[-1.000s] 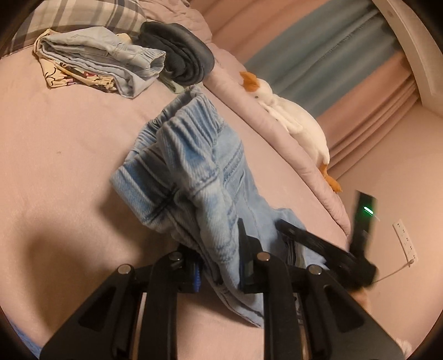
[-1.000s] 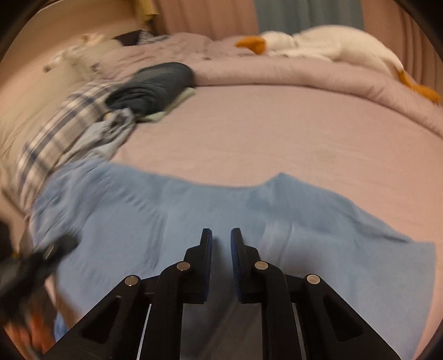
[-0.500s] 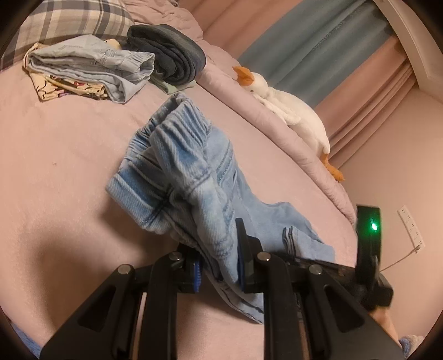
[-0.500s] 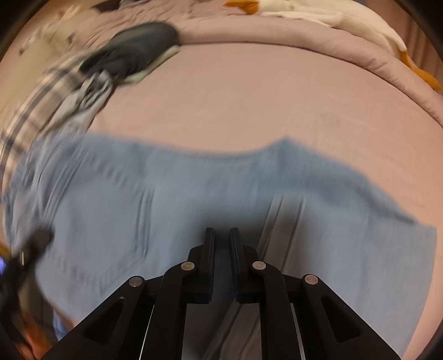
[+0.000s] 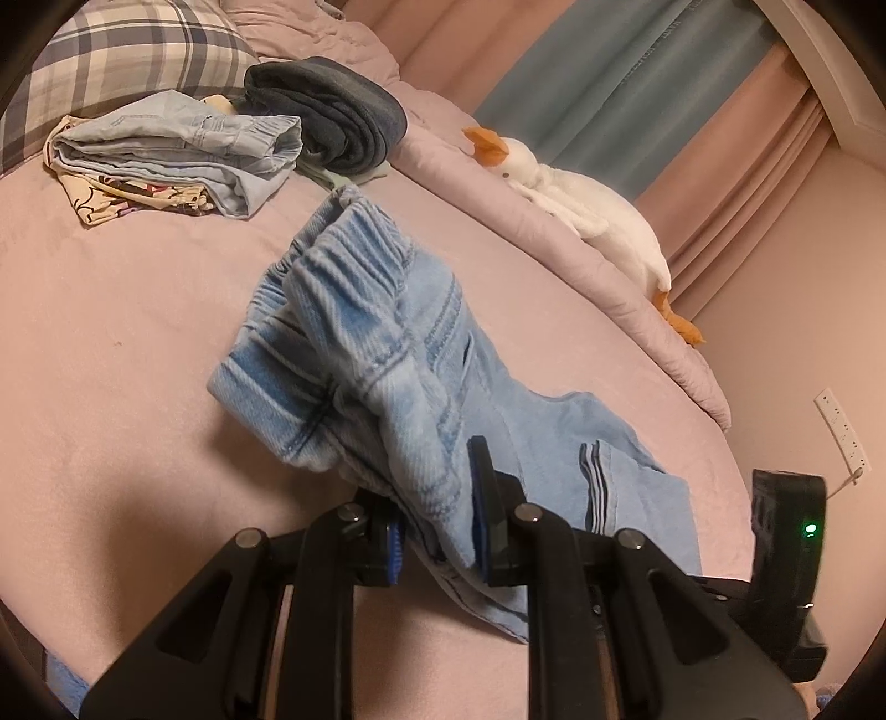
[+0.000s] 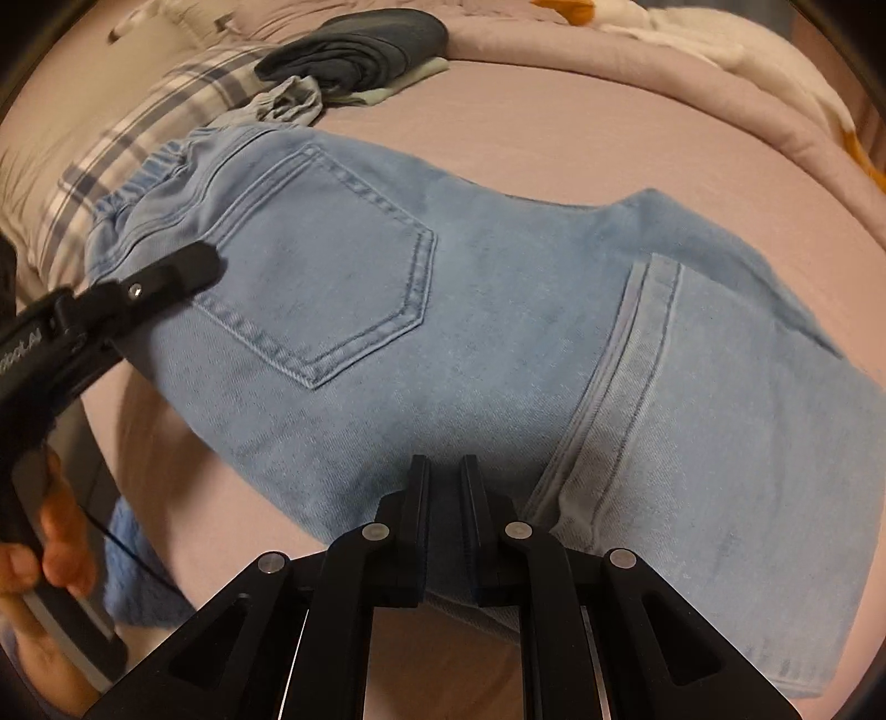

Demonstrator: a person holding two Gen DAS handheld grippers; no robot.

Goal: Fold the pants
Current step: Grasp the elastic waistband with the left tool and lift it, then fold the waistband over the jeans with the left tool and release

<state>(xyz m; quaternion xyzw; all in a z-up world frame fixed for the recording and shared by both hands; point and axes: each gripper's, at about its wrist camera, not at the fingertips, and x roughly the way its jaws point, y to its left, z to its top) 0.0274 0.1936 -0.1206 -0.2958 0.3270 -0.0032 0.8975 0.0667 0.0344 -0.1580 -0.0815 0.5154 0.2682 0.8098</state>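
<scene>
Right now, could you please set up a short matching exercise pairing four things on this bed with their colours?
Things:
1. pants held in both grippers
2. stuffed goose
3. rolled garment near the pillow
4. pillow

Colours:
A. white with orange beak and feet
B. dark navy
C. plaid grey, blue and cream
D. light blue denim

Pairs: 1-D, 2-A, 3-B, 4-C

Two wrist fisheyes, both close over the bed — left looking along the pants toward the curtains, right tilted steeply down. Shared: pants, dark folded pile, plaid pillow.
</scene>
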